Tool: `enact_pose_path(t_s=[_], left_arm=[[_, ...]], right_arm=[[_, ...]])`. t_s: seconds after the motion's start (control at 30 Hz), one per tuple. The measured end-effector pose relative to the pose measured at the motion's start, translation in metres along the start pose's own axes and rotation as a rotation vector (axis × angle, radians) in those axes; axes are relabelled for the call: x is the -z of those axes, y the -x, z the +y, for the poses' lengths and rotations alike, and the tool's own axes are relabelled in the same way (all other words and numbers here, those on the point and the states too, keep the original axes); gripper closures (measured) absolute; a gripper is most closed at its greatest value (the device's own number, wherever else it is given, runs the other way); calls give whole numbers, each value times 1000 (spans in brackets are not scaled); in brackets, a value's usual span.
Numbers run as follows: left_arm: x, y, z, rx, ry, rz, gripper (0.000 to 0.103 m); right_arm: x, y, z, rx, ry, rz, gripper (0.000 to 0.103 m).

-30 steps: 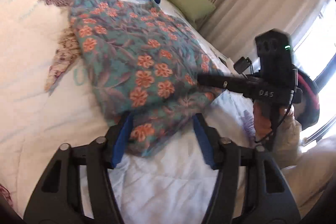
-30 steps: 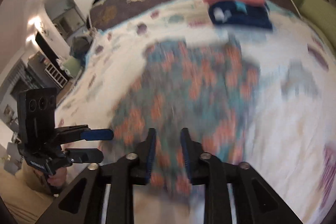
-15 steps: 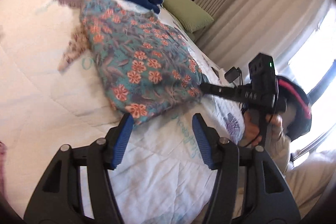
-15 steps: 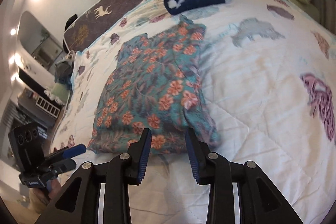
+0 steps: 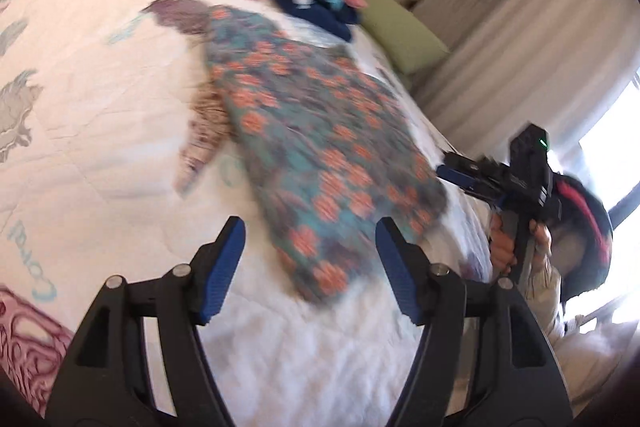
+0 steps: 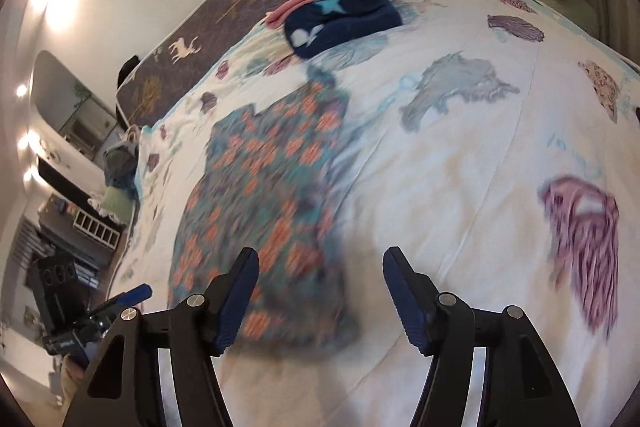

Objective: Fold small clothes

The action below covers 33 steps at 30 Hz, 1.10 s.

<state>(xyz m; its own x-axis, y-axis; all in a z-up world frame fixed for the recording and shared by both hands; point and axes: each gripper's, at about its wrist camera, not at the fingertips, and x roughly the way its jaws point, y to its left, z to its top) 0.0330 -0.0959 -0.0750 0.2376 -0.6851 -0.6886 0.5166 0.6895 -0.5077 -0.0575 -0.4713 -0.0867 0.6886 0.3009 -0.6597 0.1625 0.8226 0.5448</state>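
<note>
Both grippers, left (image 5: 310,267) and right (image 6: 320,297), are seen with jaws opening and nothing pinched, the floral garment (image 5: 320,155) released a moment ago. It is left folded on the quilt (image 6: 460,155) just beyond the jaws; farther off, the folded pile (image 6: 340,15) is seen, suggesting stacking comes next.

Both grippers are built of black angular frames with triangular cut-outs and silver screw heads at the pivots. Blue ribbed pads are fitted on the fingers of the left gripper (image 5: 306,259) and the right gripper (image 6: 320,291). A green light is seen on the right gripper's black housing. A pale sleeve (image 5: 548,291) is worn, possibly cream, though blurred.
</note>
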Motion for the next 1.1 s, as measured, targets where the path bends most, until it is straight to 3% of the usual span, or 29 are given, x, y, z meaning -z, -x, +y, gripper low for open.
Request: enact_pose_path(t_s=[0.13,0.3,0.67,0.97,1.03,1.1], left_arm=[[-21,-28,12,-13,30,36,35],[-49,-63,22,19,28,72,35],[-100,-101,46,182,60,69,35],[-137,-127,53,192,32,43,35],[-141,-130,56,193,31,31,35],[-142,-131,59,185,28,16,43]], right_arm=[[-21,-20,-8,-81,0,34,37],[-42,-56,-11,-108,49,96,36],[-95,-114,-3,-253,122,149,32],[-124,-154,11,-300,181,189,32],[-124,-158,16,-282,212,171,38],[-123,-160,13,-258,201,165,61]])
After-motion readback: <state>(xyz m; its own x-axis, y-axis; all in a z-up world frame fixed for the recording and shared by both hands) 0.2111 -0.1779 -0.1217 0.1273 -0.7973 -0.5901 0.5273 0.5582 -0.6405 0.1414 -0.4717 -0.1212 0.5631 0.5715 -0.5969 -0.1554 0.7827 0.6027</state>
